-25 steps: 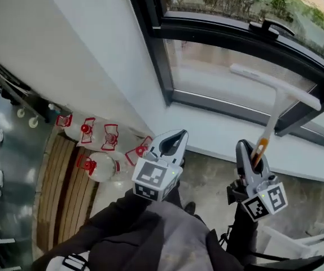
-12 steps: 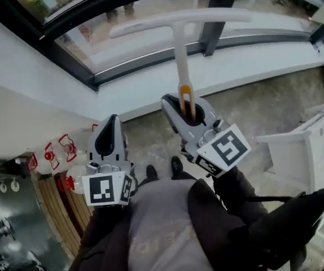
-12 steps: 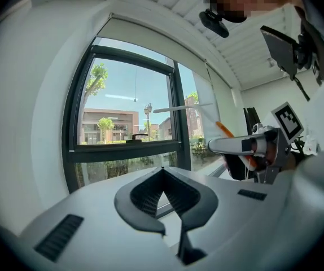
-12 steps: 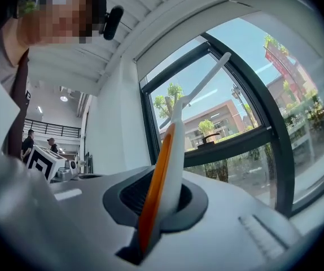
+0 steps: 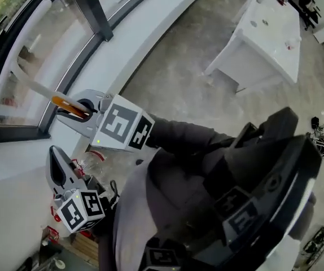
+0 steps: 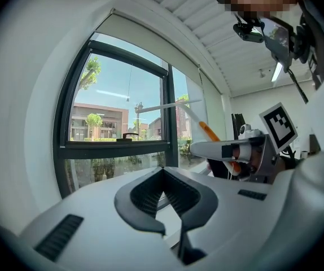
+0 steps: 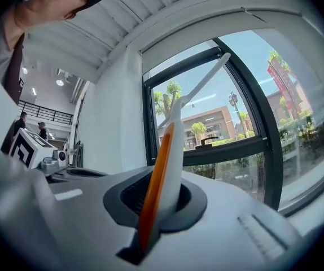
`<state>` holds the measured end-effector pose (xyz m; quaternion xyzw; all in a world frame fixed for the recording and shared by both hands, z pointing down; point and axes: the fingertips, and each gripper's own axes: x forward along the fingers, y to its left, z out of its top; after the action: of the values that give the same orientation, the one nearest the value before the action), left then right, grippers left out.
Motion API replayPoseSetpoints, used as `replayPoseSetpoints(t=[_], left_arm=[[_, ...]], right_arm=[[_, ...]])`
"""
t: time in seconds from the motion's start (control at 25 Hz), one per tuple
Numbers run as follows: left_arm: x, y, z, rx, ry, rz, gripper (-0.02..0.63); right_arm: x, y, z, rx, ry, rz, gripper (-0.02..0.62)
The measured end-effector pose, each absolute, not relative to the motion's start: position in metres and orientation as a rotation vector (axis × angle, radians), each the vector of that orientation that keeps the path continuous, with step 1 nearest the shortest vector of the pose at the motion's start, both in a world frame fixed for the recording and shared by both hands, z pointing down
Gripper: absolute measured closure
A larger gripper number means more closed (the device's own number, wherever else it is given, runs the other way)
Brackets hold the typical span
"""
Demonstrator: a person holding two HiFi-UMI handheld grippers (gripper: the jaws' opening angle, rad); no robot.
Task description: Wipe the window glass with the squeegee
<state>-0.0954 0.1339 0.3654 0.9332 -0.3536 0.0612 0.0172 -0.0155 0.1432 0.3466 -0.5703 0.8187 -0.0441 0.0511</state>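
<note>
Nearest the person's body, the left gripper (image 5: pixel 55 154) hangs low beside the wall, its fingers clenched together on nothing. Just above and ahead of it, the right gripper (image 7: pixel 162 202) points level at the window, its fingers grasping the orange-and-white handle of the squeegee (image 7: pixel 176 131). The handle slants up and away from the fingers, and its long white blade lies tilted across the upper part of the window glass (image 7: pixel 224 117); I cannot tell whether the blade touches the pane. The dark window frame (image 7: pixel 224 149) borders the glass, with trees and buildings beyond.
</note>
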Motion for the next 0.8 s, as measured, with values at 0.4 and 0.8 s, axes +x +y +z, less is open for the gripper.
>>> replayPoseSetpoints(t=[0.4,0.8], left_arm=[[-0.143,0.135,0.357,2.898,-1.063,0.116,0.606],[-0.159,0.136,0.360,2.894,-1.035,0.115,0.606]], right_arm=[[-0.059,0.150,0.331,-1.796,2.495,-0.071,0.592],[-0.074,0.153,0.332,-1.823,2.494,-0.070,0.592]])
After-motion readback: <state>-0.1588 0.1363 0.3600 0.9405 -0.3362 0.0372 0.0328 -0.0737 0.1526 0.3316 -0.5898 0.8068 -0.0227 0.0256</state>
